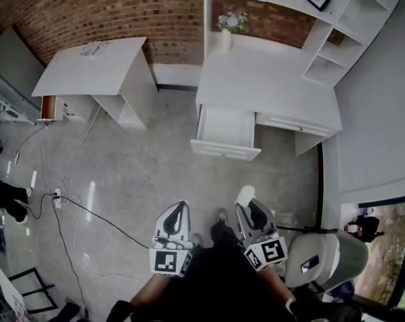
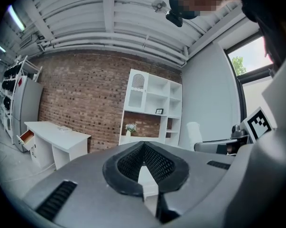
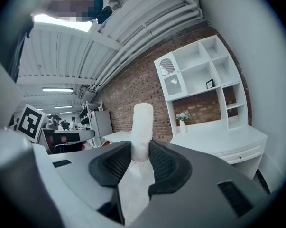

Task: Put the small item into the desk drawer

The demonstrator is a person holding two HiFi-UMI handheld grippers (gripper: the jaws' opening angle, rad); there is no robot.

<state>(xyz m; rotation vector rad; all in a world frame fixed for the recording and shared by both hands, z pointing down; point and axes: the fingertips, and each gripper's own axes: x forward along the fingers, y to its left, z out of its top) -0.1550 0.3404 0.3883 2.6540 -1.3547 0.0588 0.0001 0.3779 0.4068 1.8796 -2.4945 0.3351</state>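
Observation:
A small white cylindrical item (image 3: 143,122) stands upright between the jaws of my right gripper (image 3: 142,150), which is shut on it. In the head view the item (image 1: 244,194) pokes out ahead of the right gripper (image 1: 246,206), low and right of centre. My left gripper (image 1: 180,210) hangs beside it, and the left gripper view shows that gripper (image 2: 143,146) shut with nothing in it. The white desk (image 1: 269,79) stands ahead across the floor, its left drawer (image 1: 223,131) pulled open and looking empty. Both grippers are well short of the drawer.
A second white table (image 1: 95,66) stands at the far left with a small open drawer (image 1: 48,107). Cables (image 1: 74,206) trail over the concrete floor at left. A grey chair (image 1: 323,260) is close on my right. A shelf unit (image 1: 336,19) and a flower vase (image 1: 226,35) sit on the desk.

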